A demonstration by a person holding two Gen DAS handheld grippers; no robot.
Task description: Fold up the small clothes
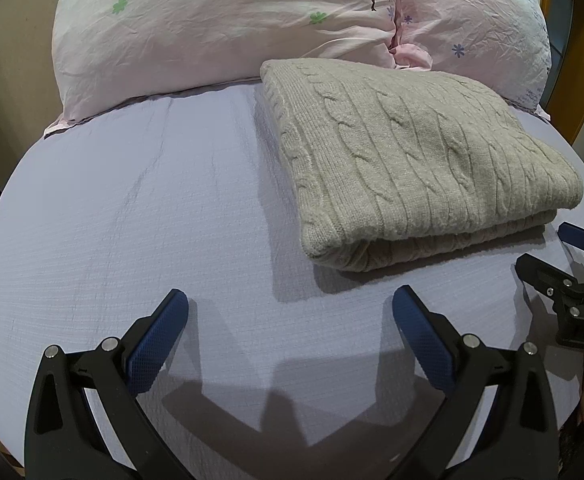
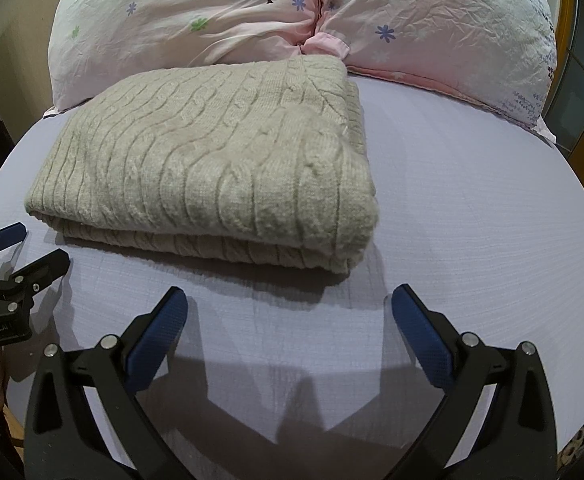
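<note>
My left gripper (image 1: pixel 289 308) hangs just above the bed sheet (image 1: pixel 131 220) with its jaws spread wide and nothing between them, and my right gripper (image 2: pixel 289 306) does the same, jaws wide apart and empty over bare sheet. Each is near the front edge of the work, neither touching it. The beige cable-knit sweater (image 1: pixel 404 152) lies at about 1 o'clock from my left jaws and at about 11 o'clock from my right ones, so it sits between the two tools and a little ahead of them. It is already a compact rectangle, several layers stacked, the rounded fold facing me and no sleeve or hem trailing out that I can see. Beyond it, at 12 o'clock, its far edge lies against or just beside the pink floral pillows (image 2: pixel 292 16) at the head of the bed. I judge this garment's folding finished, or lacking only a final tidy. I see no other clothes in either view, so I cannot tell whether more remain.
</note>
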